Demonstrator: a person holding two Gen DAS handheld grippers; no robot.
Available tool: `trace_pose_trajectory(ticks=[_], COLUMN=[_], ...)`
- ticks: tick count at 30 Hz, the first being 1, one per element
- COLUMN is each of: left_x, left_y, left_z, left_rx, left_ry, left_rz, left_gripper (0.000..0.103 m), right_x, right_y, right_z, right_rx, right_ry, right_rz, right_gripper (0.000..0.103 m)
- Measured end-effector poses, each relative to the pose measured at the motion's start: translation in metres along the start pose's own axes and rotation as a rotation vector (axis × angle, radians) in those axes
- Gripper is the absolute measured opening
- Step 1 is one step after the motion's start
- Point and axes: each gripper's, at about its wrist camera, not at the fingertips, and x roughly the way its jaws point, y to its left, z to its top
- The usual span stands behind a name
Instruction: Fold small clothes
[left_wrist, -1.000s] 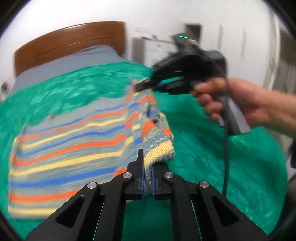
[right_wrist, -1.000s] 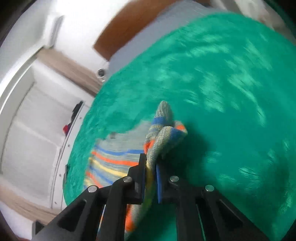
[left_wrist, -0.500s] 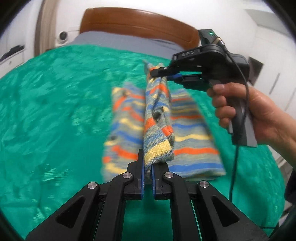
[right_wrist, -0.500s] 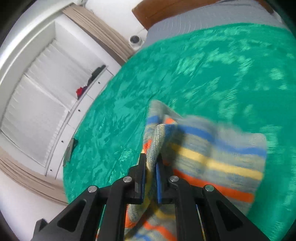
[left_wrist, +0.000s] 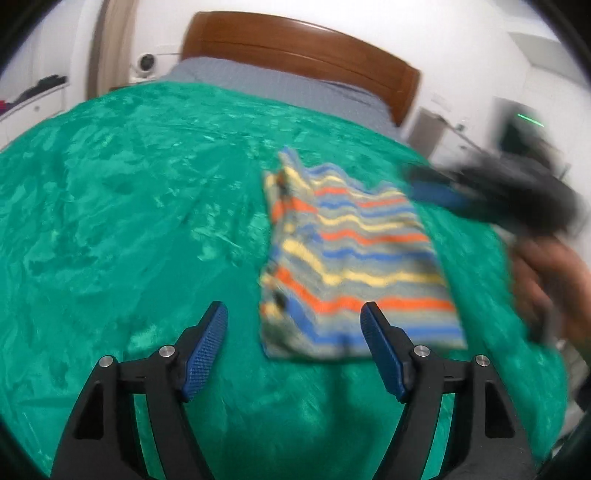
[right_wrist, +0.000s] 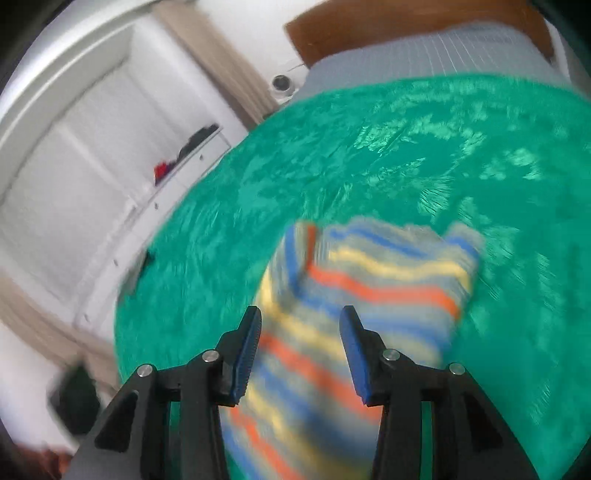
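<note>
Green blanket (left_wrist: 147, 221), wooden headboard (left_wrist: 295, 48), grey sheet (left_wrist: 277, 85), white cabinets (right_wrist: 74, 184)

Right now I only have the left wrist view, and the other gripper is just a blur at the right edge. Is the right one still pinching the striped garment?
Observer: No. The right gripper has its jaws opening; the pads are clear of the striped garment, which lies beneath them.
Operator: What's beyond the bed on that side?
Observer: A white cabinet with a ledge holding dark and red items.
Operator: Does the garment look flat from there?
Observer: Too blurred to say; it lies folded on the green blanket, stripes up. The left gripper has let go as well.
</note>
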Motion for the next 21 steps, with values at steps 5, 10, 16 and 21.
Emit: trace_pose_trajectory(ticks=[5,10,16,21], left_x=[0.032,-0.022,-0.051,-0.025], left_y=[0.033,0.047,0.061,0.060], left_z=[0.000,0.000,-0.036,-0.060], left_rx=[-0.103,-0.073,0.035,0.067], left_ry=[0.116,0.068,0.042,0.034], left_rz=[0.065,0.058,0.119,0.155], left_gripper=[0.077,0.087,0.096,0.097], right_x=[-0.007,-0.034,-0.108,-0.126], right_y=[-0.005,0.001,0.043,0.028], right_z=[-0.080,-0.132,-0.189,-0.220], right_rx=[0.010,0.068,-0.005,-0.008], right_ry=[0.099,0.042,-0.174,-0.285], right_rz=[-0.029,-0.129,-0.342,-0.608], right_gripper=[0.058,0.058,0.079,0.092])
